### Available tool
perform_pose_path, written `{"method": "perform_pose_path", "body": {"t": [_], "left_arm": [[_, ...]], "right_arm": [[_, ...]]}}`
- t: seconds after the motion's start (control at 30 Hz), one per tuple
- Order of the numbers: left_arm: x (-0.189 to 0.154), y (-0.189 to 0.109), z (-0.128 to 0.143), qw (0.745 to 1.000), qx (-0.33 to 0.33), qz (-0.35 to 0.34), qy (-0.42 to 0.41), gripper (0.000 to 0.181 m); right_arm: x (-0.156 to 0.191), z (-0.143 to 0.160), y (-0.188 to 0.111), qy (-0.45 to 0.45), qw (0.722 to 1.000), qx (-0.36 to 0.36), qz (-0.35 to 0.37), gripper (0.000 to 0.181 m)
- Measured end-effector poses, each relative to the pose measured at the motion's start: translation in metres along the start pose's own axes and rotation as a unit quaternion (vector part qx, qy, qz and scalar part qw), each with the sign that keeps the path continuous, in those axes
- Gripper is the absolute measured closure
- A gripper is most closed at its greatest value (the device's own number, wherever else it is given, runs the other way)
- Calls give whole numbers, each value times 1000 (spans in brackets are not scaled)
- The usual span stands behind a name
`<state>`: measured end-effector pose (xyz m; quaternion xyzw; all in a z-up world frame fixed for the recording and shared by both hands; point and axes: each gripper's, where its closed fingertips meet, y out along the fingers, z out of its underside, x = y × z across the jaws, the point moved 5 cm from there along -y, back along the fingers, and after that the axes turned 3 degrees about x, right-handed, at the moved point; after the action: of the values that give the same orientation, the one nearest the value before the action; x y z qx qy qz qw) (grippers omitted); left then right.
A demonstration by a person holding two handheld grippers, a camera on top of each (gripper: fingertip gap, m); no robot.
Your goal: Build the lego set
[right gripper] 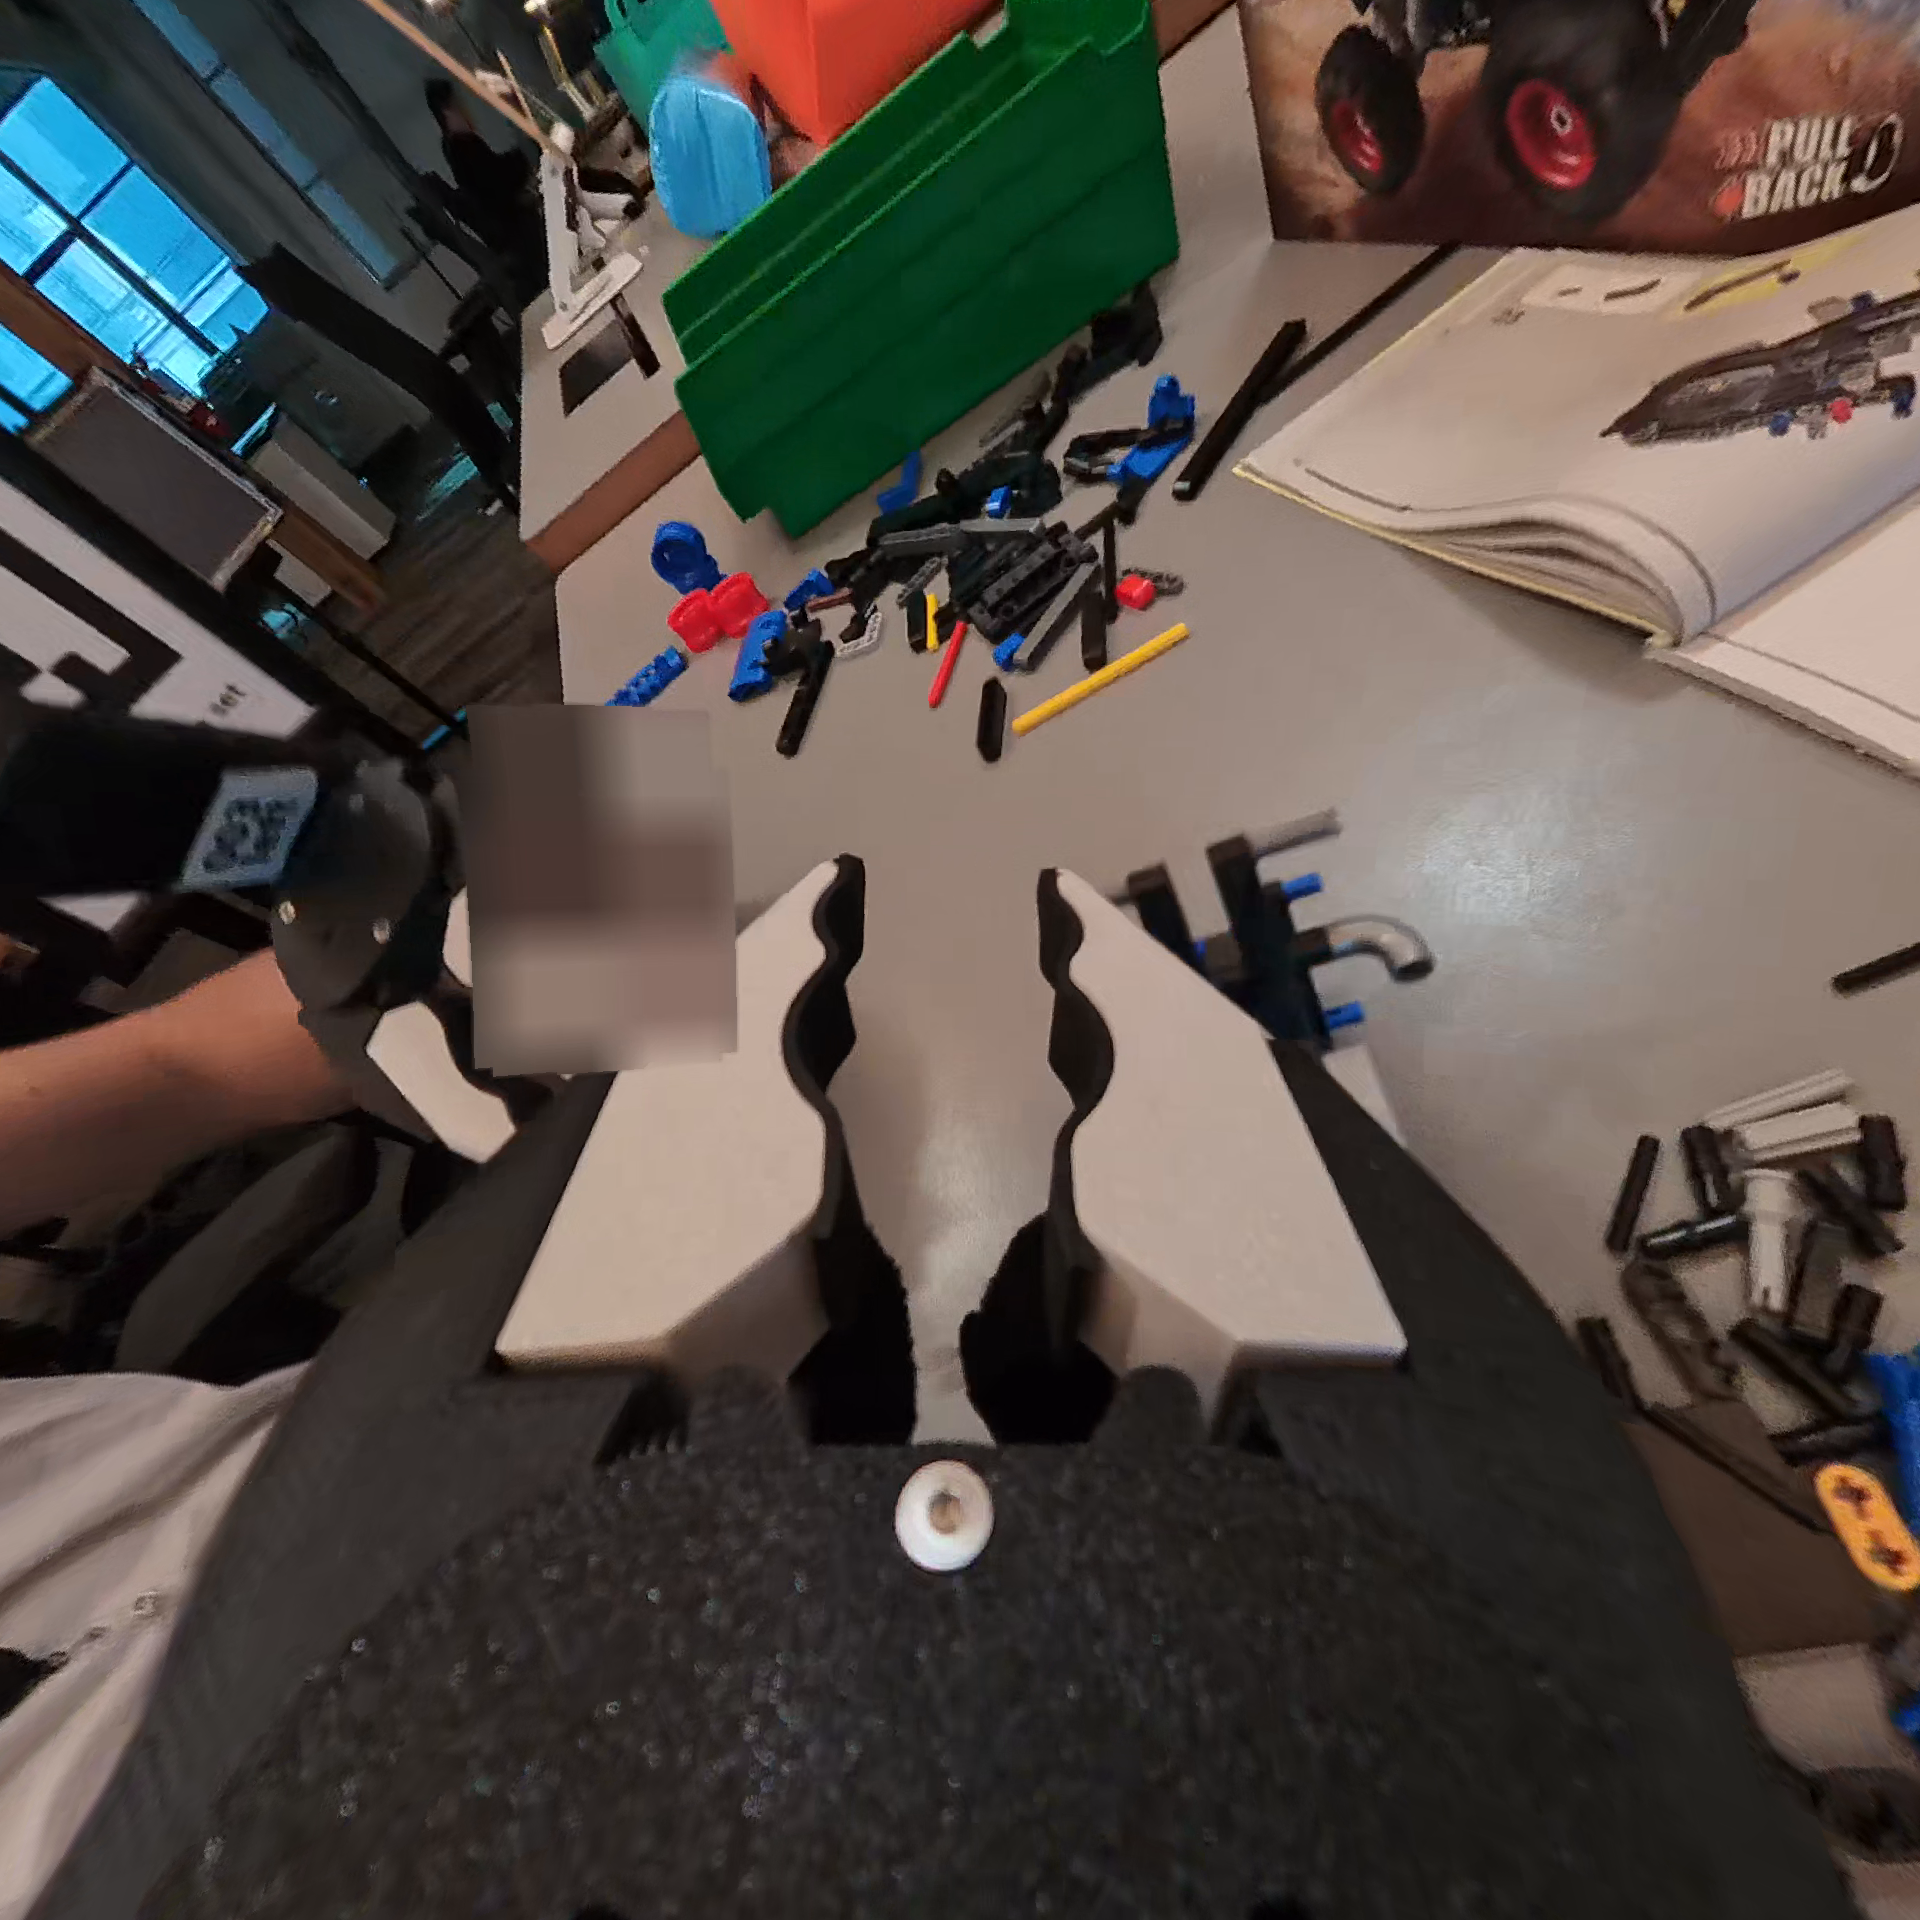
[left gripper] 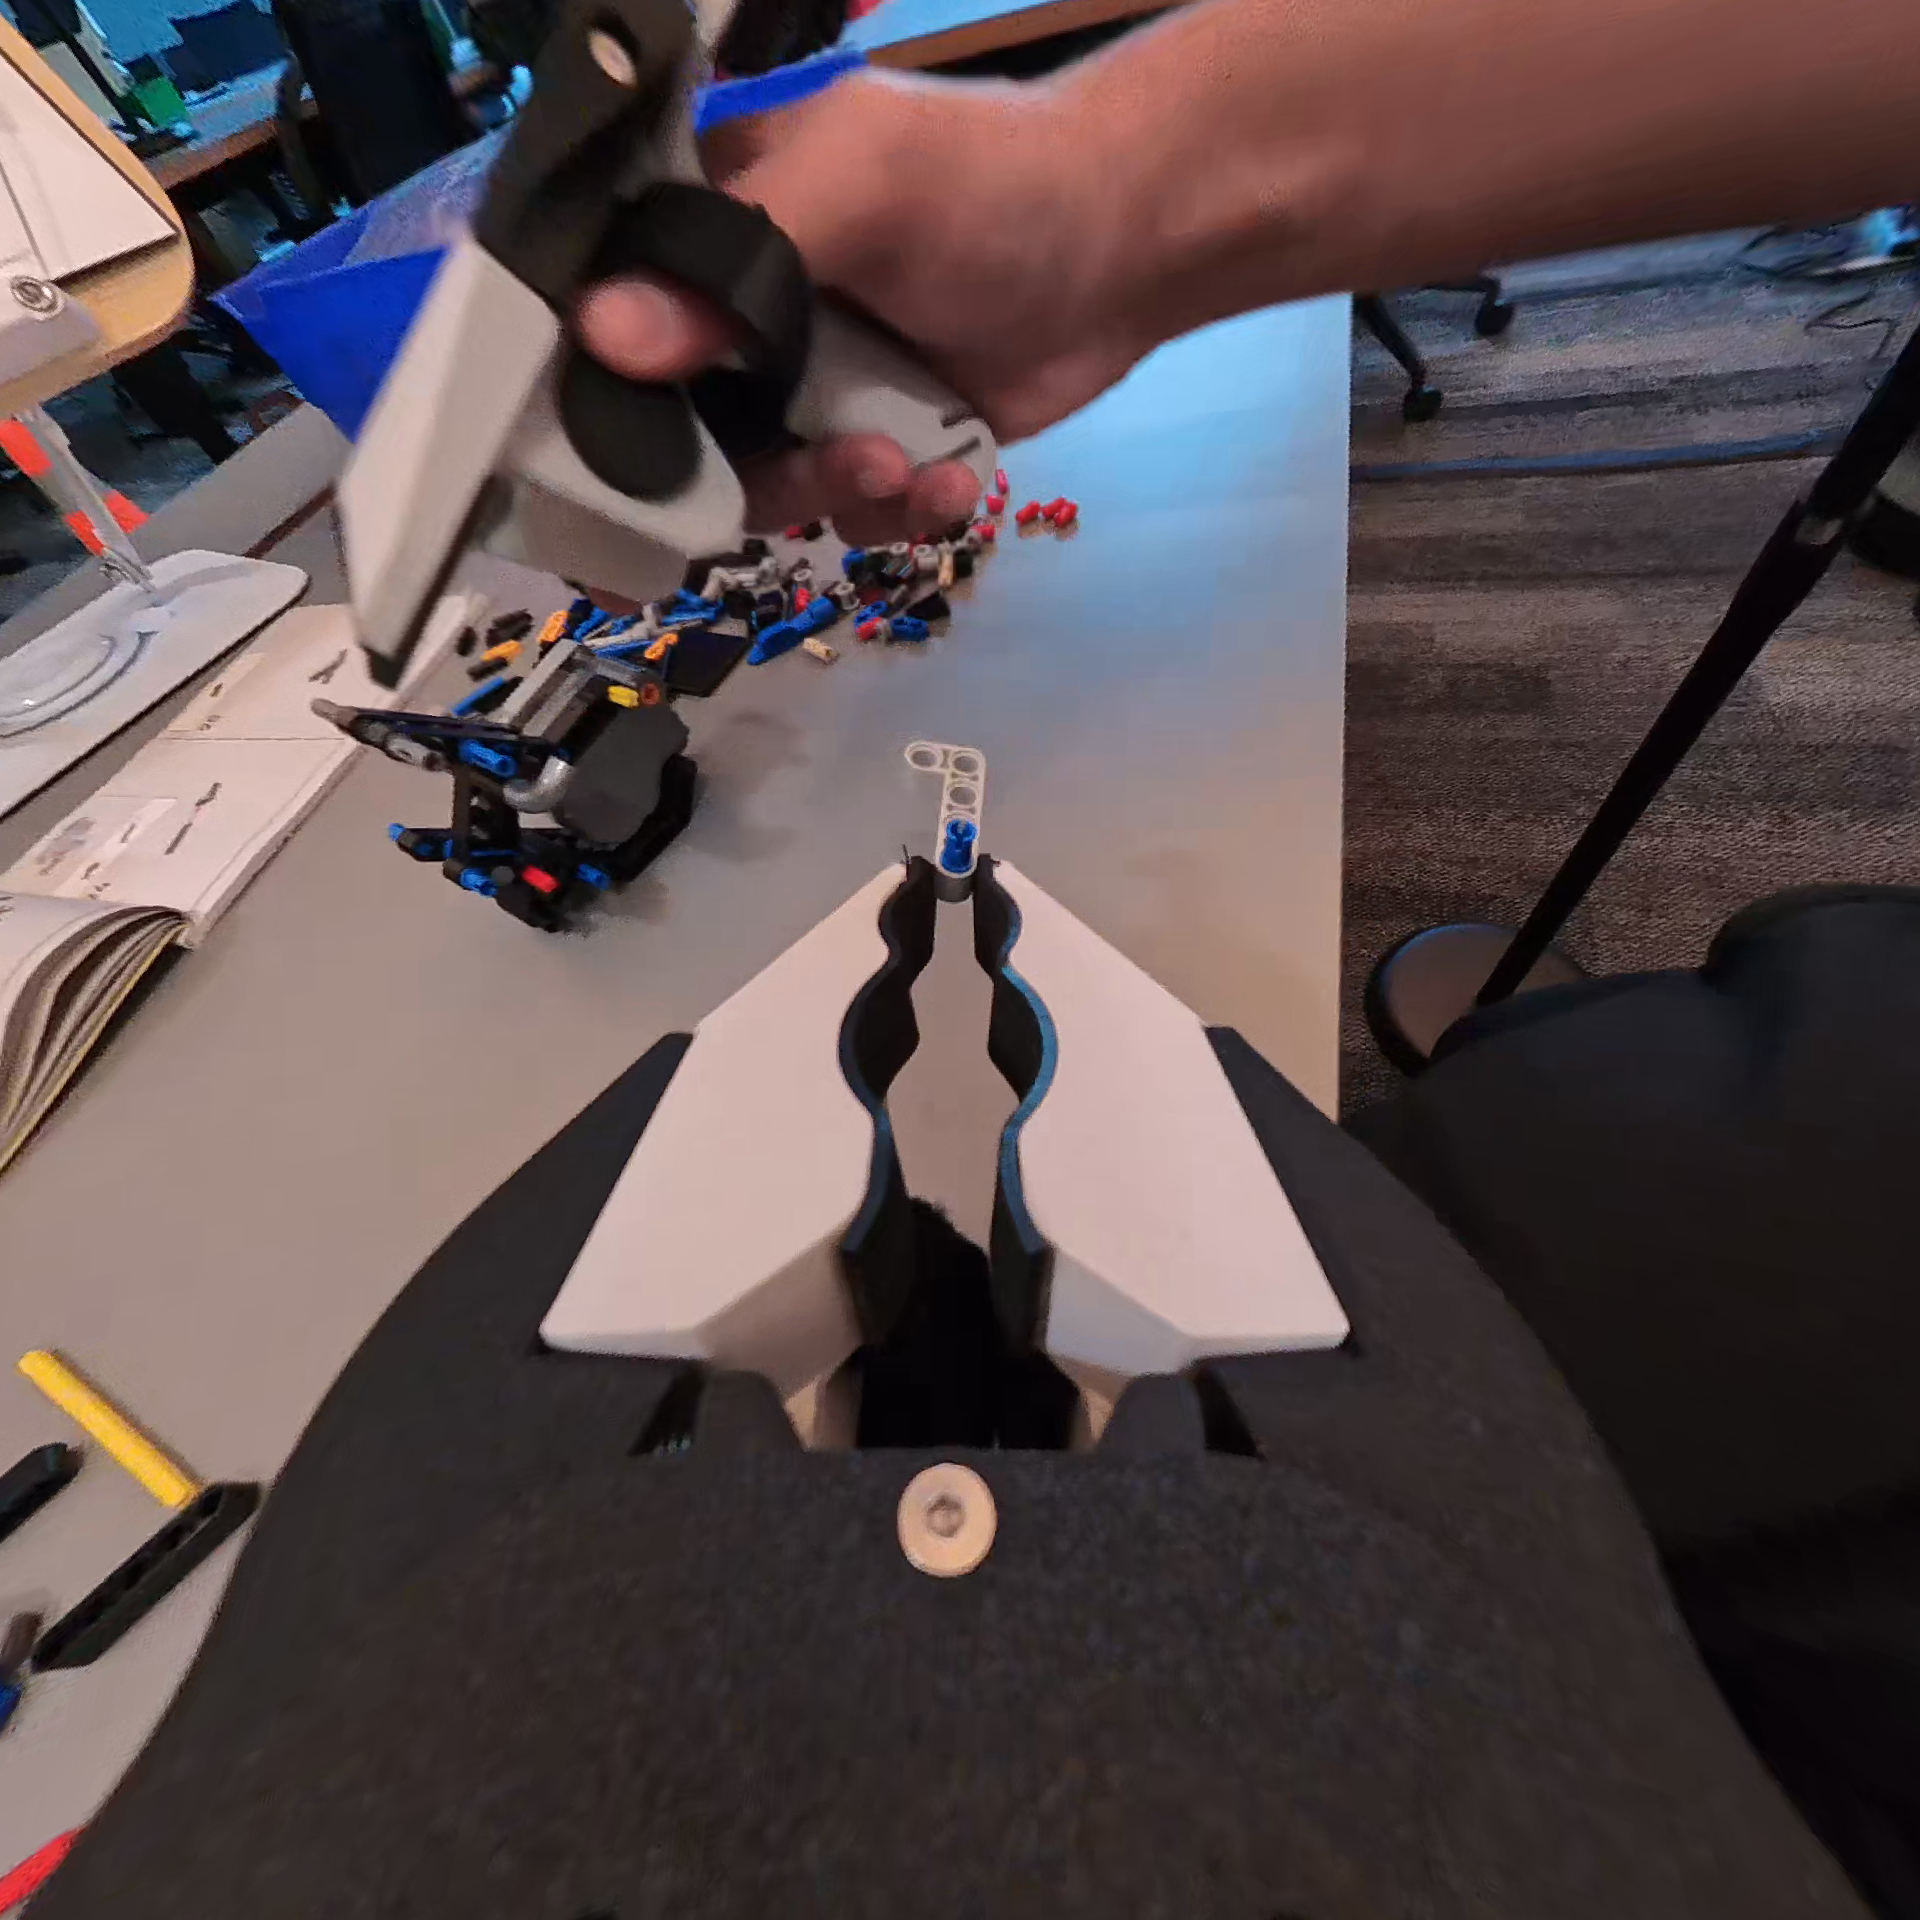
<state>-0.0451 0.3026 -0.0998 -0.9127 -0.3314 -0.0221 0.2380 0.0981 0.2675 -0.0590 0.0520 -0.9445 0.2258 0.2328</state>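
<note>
Pinching a small white angled beam [left gripper: 951, 795] by its lower end, the left tongs [left gripper: 954, 868] are closed on it at their very tips; a blue pin [left gripper: 958, 834] sits in the beam's bottom hole, and the piece stands upright over the grey surface [left gripper: 1143, 644] near its right edge. The right tongs [right gripper: 948, 883] are parted with nothing between them, held above the surface by a hand [left gripper: 935, 260]. The half-built black and blue model [left gripper: 566, 774] stands on the surface, just beside the open instruction book [left gripper: 156, 821]. Loose parts lie in a heap [left gripper: 831, 603] beyond the model. A green bin [right gripper: 925, 260] rests toward the far edge, its inside hidden from here; another scatter of pieces [right gripper: 935, 592] lies at its foot, a yellow rod [right gripper: 1099, 677] among them.
</note>
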Motion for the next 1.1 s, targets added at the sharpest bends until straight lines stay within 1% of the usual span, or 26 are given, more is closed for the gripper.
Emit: {"method": "perform_pose_path", "body": {"t": [0.07,0.13,0.2,0.27,0.3,0.37,0.43,0.57,0.67,0.73,0.8,0.87,0.9,0.97,1.03,1.07,1.1], "left_arm": [[1,-4,0,1000,-1,-6,4,175],[10,-7,0,1000,-3,-14,-1,176],[21,-11,0,1000,-6,-22,-11,176],[34,-17,-2,999,-13,-32,-17,176],[40,-19,-4,999,-17,-35,-20,176],[51,-23,-8,999,-22,-42,-25,176],[60,-26,-11,998,-23,-50,-24,176],[68,-29,-15,998,-27,-50,-19,176],[67,-31,-21,998,-39,-32,-25,176],[68,-32,-23,998,-35,-21,-43,176],[65,-30,-24,996,-26,22,-88,176],[63,-24,-21,989,6,66,-133,176],[60,-21,-21,983,17,97,-158,176],[56,-13,-21,970,45,140,-194,176],[53,-4,-22,953,69,188,-227,176],[53,1,-21,940,91,210,-251,176],[53,6,-21,928,101,237,-270,176]], "right_arm": [[2,-21,-6,7,1000,-16,3,147],[15,-45,-11,-6,999,-40,-5,148],[29,-63,-12,-41,999,-32,5,148],[40,-80,-11,-77,997,-1,27,149],[46,-93,-12,-94,995,1,36,150],[61,-121,-15,-116,992,-19,36,151],[73,-146,-14,-117,992,-39,17,152],[78,-170,-6,-132,990,-39,19,150],[77,-173,1,-148,988,-37,21,150],[77,-166,4,-174,984,-25,24,148],[83,-156,1,-208,978,-28,15,148],[91,-132,-5,-244,970,-17,-5,146],[93,-114,-8,-254,967,-15,-16,146],[93,-68,-12,-267,963,10,-25,145],[84,-18,-18,-286,958,30,-3,144],[79,1,-22,-293,956,18,8,142],[74,18,-28,-296,955,5,24,144]]}}
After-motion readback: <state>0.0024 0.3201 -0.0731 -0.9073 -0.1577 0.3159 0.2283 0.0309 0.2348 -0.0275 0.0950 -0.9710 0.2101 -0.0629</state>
